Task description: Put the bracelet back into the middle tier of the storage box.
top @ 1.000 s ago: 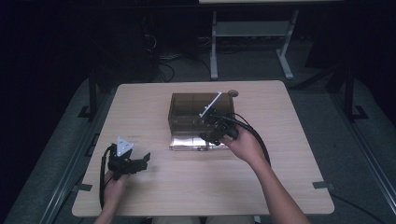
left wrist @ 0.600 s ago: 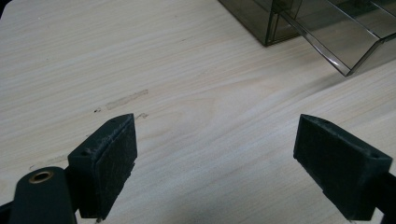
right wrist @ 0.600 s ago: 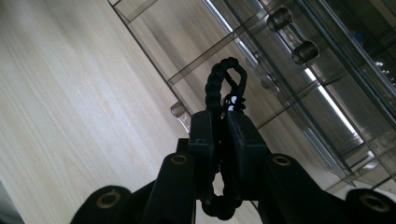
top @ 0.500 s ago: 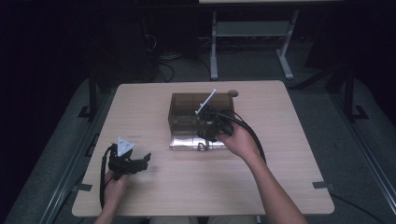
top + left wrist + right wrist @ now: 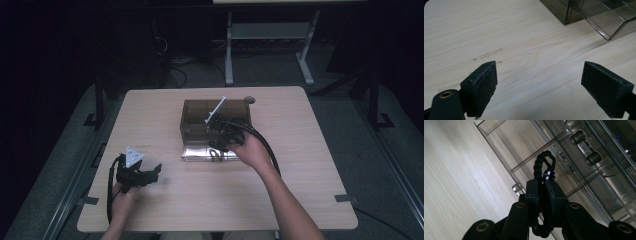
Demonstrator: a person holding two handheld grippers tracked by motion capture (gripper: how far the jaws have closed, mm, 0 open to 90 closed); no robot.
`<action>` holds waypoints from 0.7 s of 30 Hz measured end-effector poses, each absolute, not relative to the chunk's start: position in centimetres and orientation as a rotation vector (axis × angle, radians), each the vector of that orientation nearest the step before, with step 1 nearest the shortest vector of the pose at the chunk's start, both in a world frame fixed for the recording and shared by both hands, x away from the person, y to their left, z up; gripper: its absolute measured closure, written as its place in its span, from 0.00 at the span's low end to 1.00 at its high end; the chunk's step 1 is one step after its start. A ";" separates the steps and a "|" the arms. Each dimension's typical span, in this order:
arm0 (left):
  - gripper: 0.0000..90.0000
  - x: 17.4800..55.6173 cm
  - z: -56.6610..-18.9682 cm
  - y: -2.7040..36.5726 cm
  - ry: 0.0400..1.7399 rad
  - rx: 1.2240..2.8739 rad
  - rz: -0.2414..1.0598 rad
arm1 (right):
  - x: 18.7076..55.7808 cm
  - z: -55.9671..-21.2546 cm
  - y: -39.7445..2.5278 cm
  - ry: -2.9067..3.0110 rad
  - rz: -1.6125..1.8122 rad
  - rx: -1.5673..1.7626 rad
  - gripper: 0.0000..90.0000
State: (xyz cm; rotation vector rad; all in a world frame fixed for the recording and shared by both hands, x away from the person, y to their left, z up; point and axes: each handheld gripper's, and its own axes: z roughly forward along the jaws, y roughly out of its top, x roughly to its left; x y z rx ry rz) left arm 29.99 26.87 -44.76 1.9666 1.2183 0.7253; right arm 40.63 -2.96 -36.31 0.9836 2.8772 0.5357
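Black braided cord [image 5: 543, 167], clamped between the closed jaws of the right gripper [image 5: 541, 185], hangs above the pulled-out drawer [image 5: 200, 152] of the smoky plastic box [image 5: 196, 120]; lowering and release seemingly remain. Left gripper [image 5: 539, 85] rests wide, holding nothing.

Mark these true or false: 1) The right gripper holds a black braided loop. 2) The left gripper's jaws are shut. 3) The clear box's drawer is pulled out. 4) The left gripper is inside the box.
1) True: the right gripper is clamped on the black braided loop.
2) False: the left gripper has its jaws wide apart, with nothing between them.
3) True: the drawer sticks out of the clear box.
4) False: it sits over bare table, apart from the box.
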 end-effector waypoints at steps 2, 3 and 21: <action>0.14 30.0 -44.8 26.9 1.219 1.967 0.725 | 40.8 -36.5 -2.8 2.878 0.529 0.983 0.89; 0.15 30.0 -44.8 26.9 1.217 1.968 0.726 | 41.0 -36.7 -2.7 2.879 0.521 0.984 0.89; 0.14 30.0 -44.7 26.9 1.217 1.964 0.724 | 41.9 -37.8 -2.2 2.885 0.478 1.007 0.90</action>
